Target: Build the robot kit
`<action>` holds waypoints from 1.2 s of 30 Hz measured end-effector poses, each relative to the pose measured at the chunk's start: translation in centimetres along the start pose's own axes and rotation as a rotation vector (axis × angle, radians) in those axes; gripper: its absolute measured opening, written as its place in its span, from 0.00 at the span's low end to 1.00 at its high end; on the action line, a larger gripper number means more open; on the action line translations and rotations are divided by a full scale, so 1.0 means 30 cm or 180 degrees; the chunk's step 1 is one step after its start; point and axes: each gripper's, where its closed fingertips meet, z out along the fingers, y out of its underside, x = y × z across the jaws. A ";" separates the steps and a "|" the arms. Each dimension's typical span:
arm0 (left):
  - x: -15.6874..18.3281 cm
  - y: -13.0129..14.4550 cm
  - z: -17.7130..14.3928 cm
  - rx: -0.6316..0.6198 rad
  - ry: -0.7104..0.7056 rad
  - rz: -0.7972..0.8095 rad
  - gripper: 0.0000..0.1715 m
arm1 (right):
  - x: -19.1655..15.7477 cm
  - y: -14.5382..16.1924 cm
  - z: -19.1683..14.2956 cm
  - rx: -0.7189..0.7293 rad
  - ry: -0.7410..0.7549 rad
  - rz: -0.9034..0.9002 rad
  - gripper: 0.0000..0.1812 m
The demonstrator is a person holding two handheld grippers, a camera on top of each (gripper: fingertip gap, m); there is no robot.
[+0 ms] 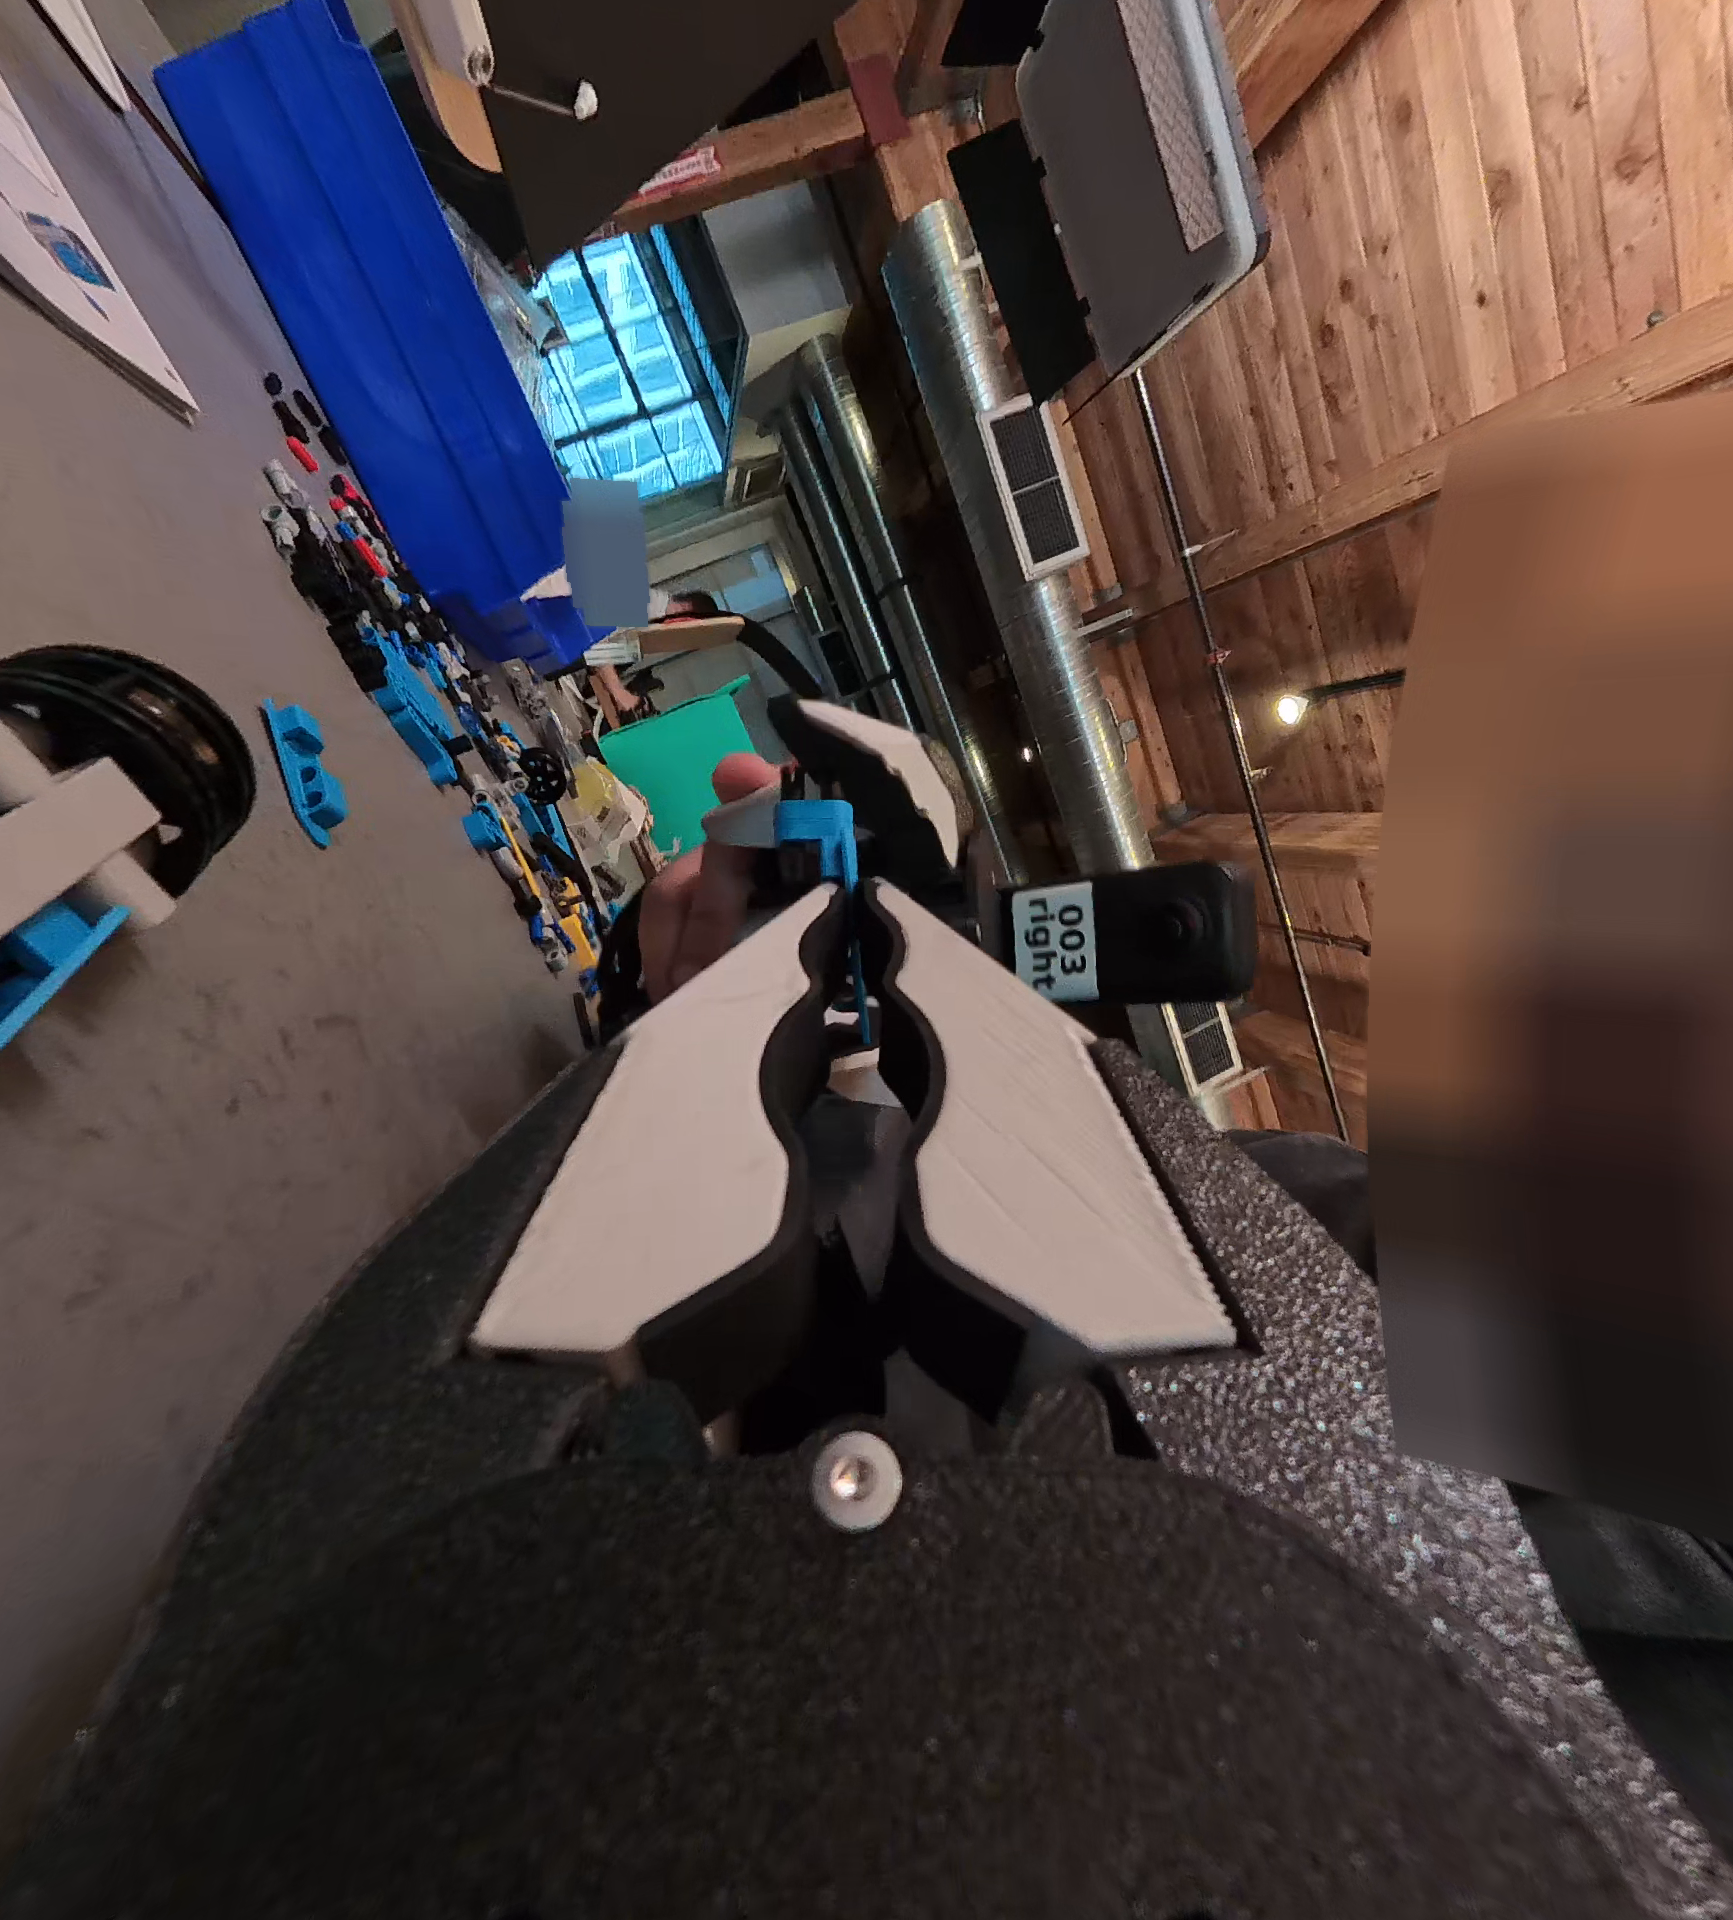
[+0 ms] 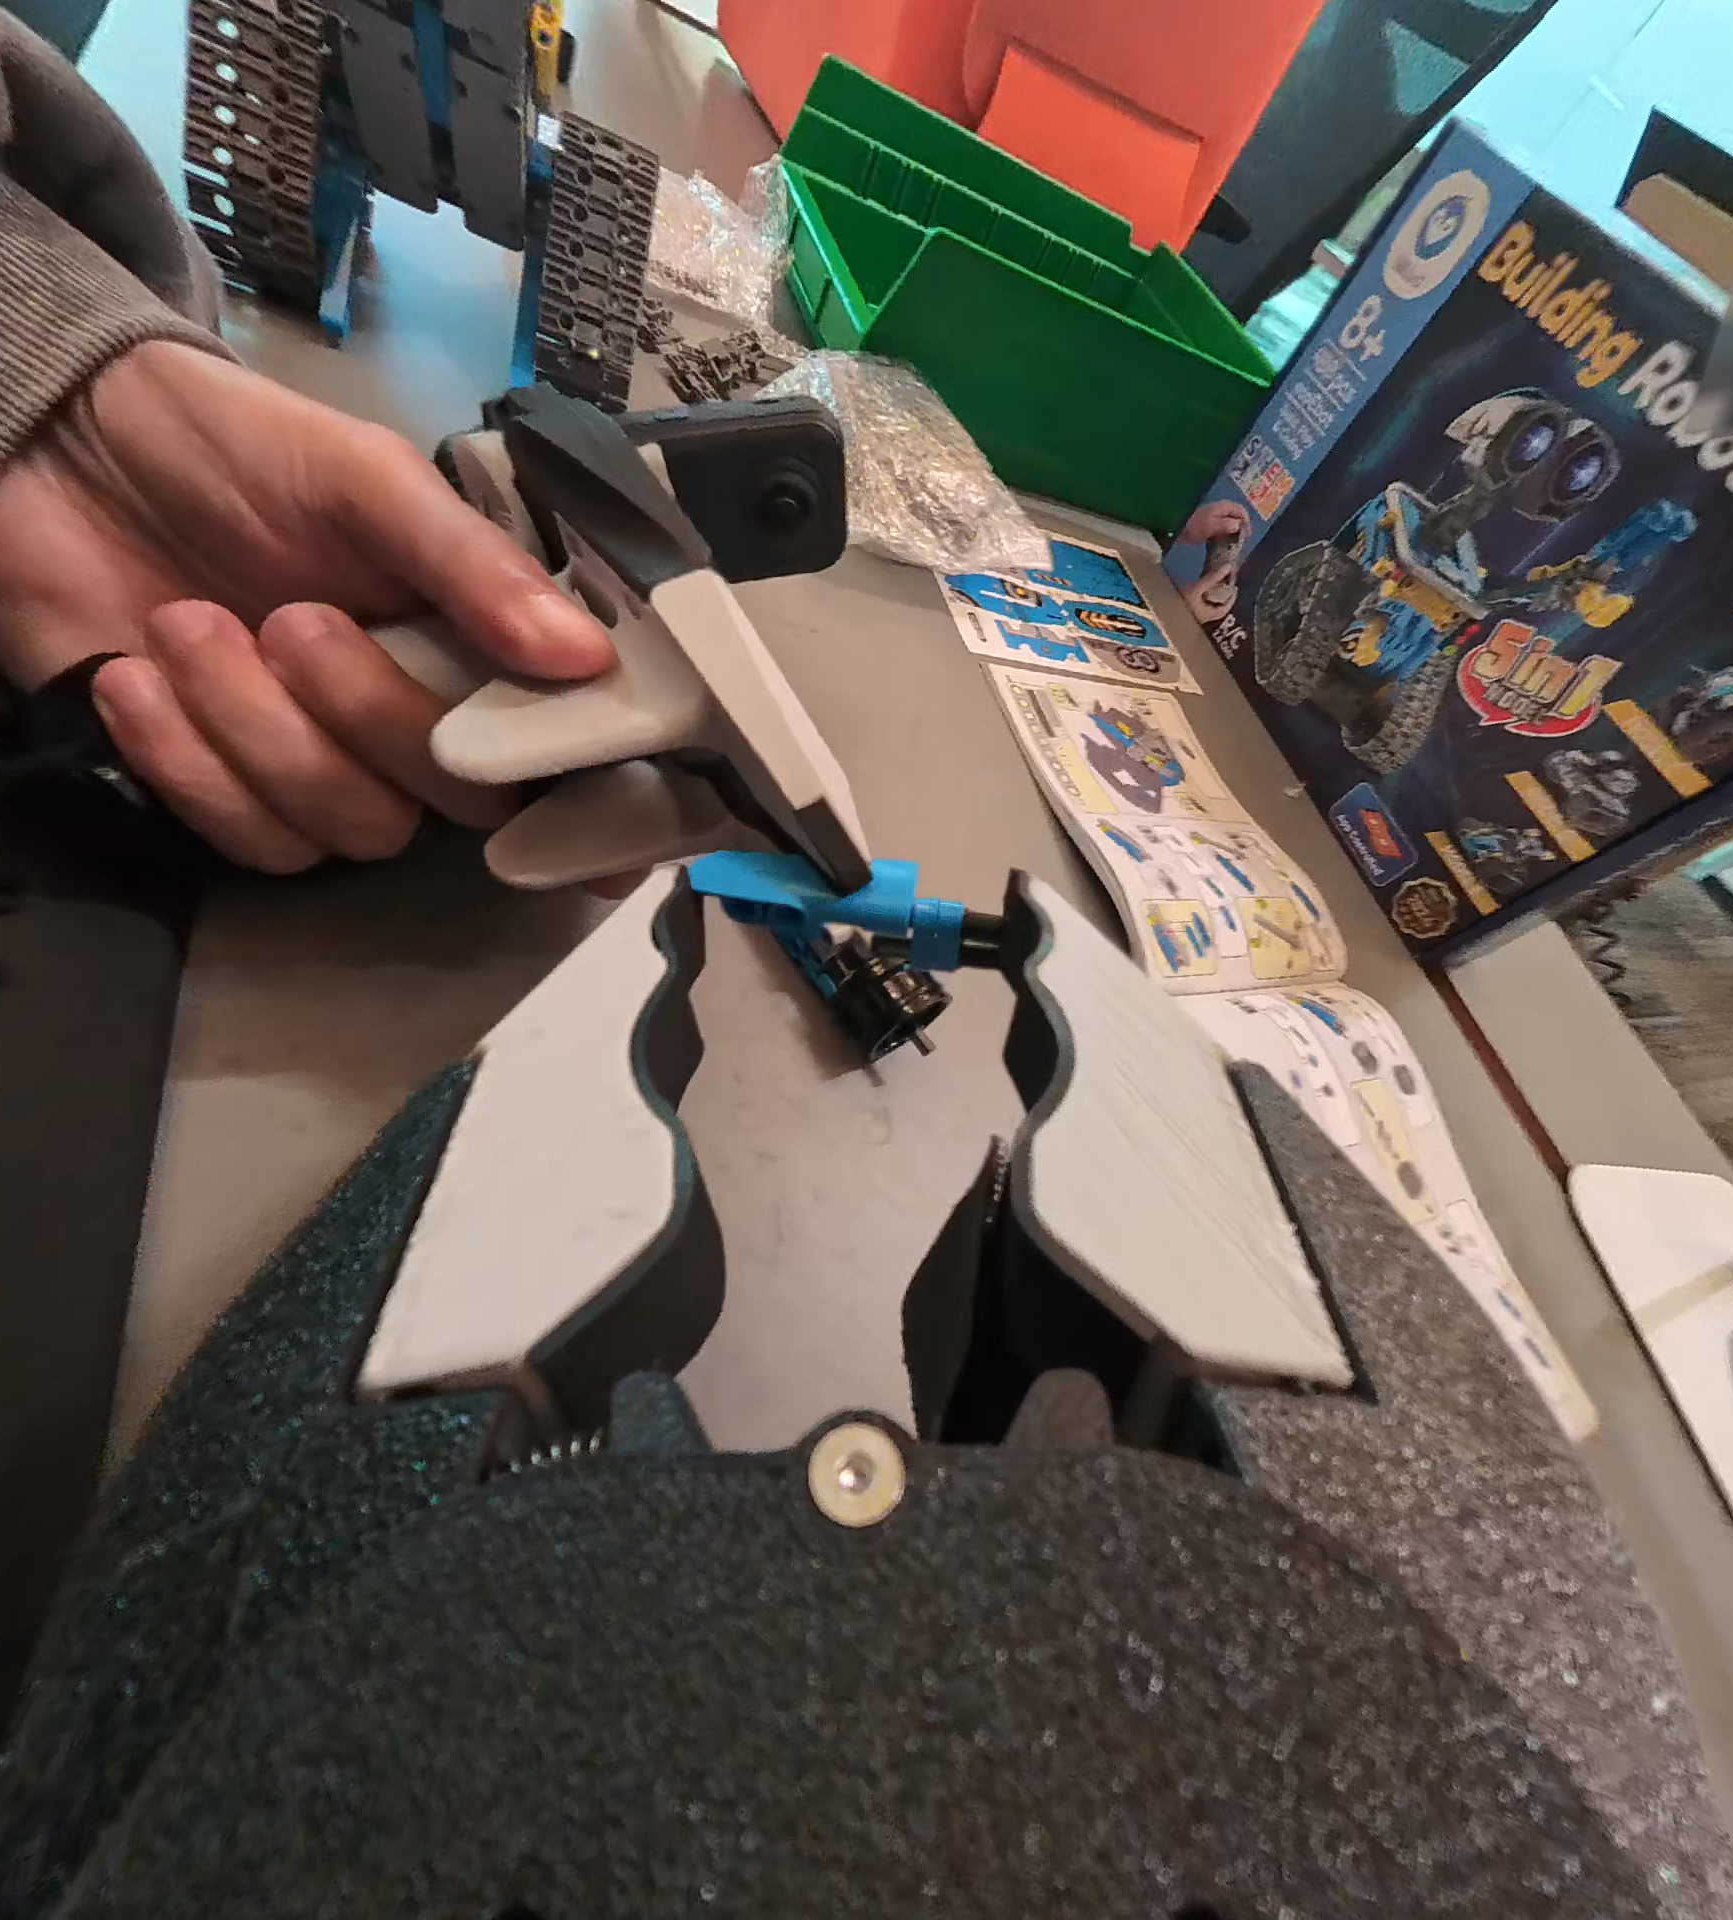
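Note:
A small blue brick assembly (image 2: 903,904) with a black pin and a black hub (image 2: 893,997) under it is held above the grey table (image 2: 322,997). My left gripper (image 2: 846,868), in a person's hand (image 2: 249,582), is shut on the blue beam from above. In the left wrist view my left gripper (image 1: 854,902) pinches the thin blue piece (image 1: 812,831). My right gripper (image 2: 851,909) has its jaws wide, one tip on the beam's left end and the other on the black pin. It shows beyond in the left wrist view (image 1: 810,800).
A green bin (image 2: 1028,343), a dark kit box (image 2: 1527,540), an open instruction booklet (image 2: 1184,831) and plastic bags (image 2: 893,457) lie ahead. A tracked model (image 2: 405,156) stands far left. Blue bins (image 1: 363,312), loose parts (image 1: 394,623) and a wheeled frame (image 1: 114,748) are on the table. My left and right fingertips are right by each other.

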 end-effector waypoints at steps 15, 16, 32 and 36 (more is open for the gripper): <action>-0.004 -0.001 0.014 0.0010 -0.0182 0.0355 0.03 | 0.022 0.010 0.001 -0.0165 0.0015 -0.0100 0.32; -0.005 0.011 0.019 -0.0078 -0.0239 0.0469 0.03 | 0.017 0.014 -0.006 -0.0159 -0.0051 -0.0078 0.32; 0.011 0.016 0.028 0.0037 -0.0025 0.0241 0.00 | 0.011 -0.012 -0.018 -0.0017 -0.0064 0.0113 0.34; 0.017 0.016 0.028 0.0054 0.0011 0.0245 0.00 | 0.010 -0.014 -0.021 -0.0040 -0.0048 0.0091 0.33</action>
